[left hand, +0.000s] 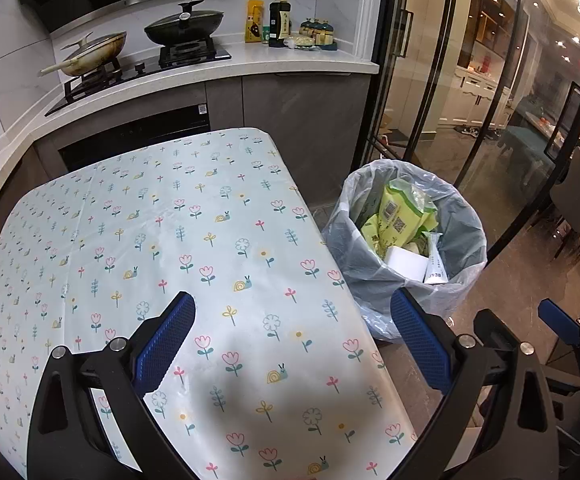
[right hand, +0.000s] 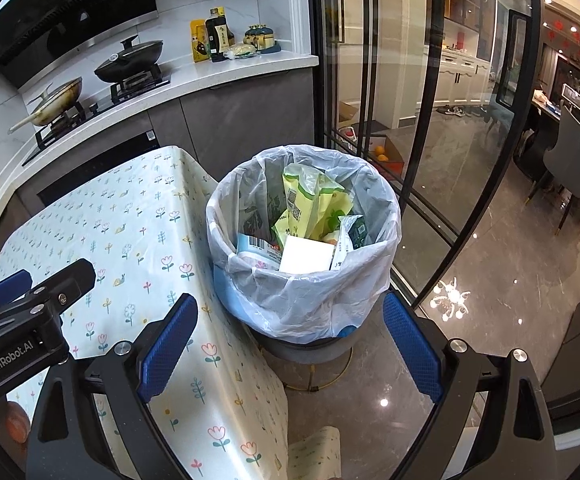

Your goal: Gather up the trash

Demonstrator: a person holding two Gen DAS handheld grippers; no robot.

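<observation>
A round trash bin [left hand: 374,256] lined with a clear plastic bag [right hand: 306,304] stands on the floor by the table's right edge. It holds yellow-green wrappers [right hand: 310,204], a white box [right hand: 306,258] and other packets. My left gripper [left hand: 294,308] is open and empty above the flowered tablecloth [left hand: 169,240]. My right gripper [right hand: 290,312] is open and empty, hovering in front of the bin; it also shows at the right edge of the left wrist view [left hand: 530,328]. The left gripper shows at the left of the right wrist view [right hand: 29,292].
A kitchen counter [left hand: 249,62] with a stove, two pans and bottles runs behind the table. Glass sliding doors [right hand: 430,120] stand right of the bin. An orange object [right hand: 17,424] lies at the lower left. The floor [right hand: 490,320] is glossy grey tile.
</observation>
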